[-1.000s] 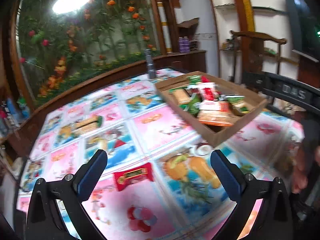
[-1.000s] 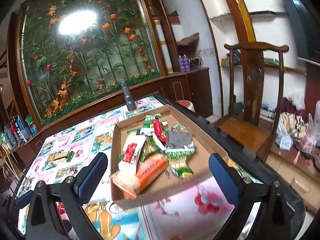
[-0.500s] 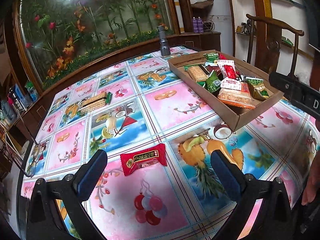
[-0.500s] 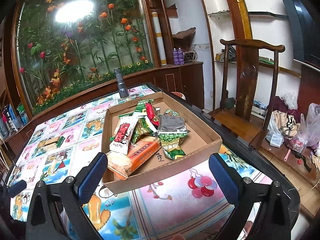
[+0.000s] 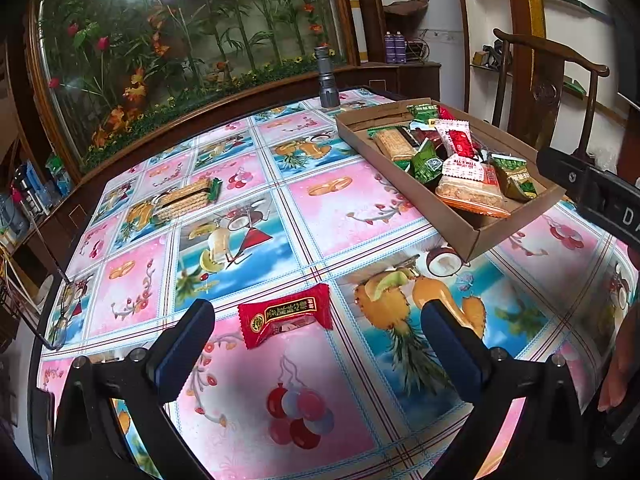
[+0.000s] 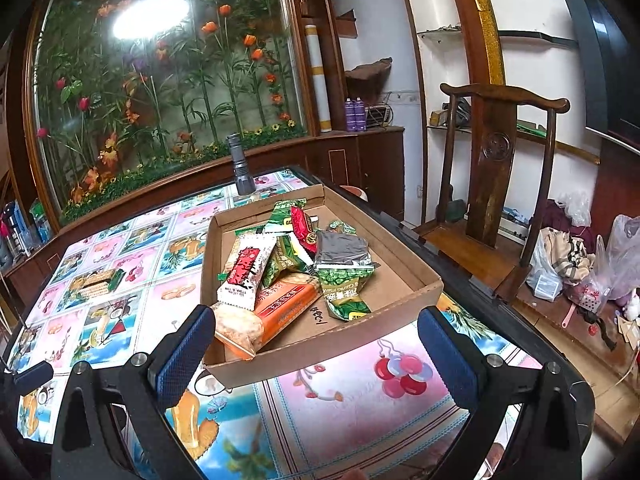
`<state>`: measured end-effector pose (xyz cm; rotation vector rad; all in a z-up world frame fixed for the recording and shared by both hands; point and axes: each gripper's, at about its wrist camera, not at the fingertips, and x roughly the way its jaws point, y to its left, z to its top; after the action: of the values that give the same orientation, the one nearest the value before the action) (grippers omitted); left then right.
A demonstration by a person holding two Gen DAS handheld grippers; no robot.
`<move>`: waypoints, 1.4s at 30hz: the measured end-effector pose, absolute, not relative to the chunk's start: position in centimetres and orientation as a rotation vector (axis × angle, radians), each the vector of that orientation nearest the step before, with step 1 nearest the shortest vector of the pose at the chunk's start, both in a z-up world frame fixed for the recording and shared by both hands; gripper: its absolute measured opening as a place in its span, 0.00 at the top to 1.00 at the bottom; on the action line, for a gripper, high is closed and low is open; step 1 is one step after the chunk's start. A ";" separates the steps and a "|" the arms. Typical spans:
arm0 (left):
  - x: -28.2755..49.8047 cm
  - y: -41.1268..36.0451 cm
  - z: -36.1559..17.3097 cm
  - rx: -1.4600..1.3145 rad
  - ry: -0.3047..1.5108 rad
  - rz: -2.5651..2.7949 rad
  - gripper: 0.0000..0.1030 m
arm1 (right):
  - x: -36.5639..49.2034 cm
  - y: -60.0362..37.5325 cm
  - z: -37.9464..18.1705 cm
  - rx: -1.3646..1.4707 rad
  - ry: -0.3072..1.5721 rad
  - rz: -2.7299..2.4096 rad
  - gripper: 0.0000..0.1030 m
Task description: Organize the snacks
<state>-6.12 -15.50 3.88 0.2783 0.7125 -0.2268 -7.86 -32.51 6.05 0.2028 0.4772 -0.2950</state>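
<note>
The red snack packet (image 5: 285,315) lies flat on the desk (image 5: 248,384) just ahead of my left fingers (image 5: 316,344), which are spread wide and empty, the packet sitting between their tips and a little beyond. I judge the step in hand is picking it up: I should come down with one finger on each long edge, pinch across the narrow way near the middle so the wrapper does not fold or slip, and lift cleanly before swinging over to the box. Further back on the left lies a long biscuit pack (image 5: 186,199), also loose on the desk and well apart from the rest. The cardboard box (image 6: 416,276) stands to the right, and my right fingers (image 6: 316,344) hover over its near wall, also wide apart and holding nothing. Inside it is a loose heap: a white and red packet (image 6: 246,276), an orange pack (image 6: 280,312) under it, green packets (image 6: 344,292) and a silver one on top. The right half of the box floor is bare, so I would drop the red packet there. A flashlight (image 6: 239,165) stands upright beyond the box.
</note>
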 end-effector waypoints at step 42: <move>-6.0 -15.5 3.8 0.277 0.716 -0.222 0.01 | -7.8 -32.4 5.7 0.217 0.485 -0.286 0.01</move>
<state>-5.98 -15.49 3.78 0.2769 0.7159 -0.2223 -7.80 -32.35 5.73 0.2166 0.4850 -0.2861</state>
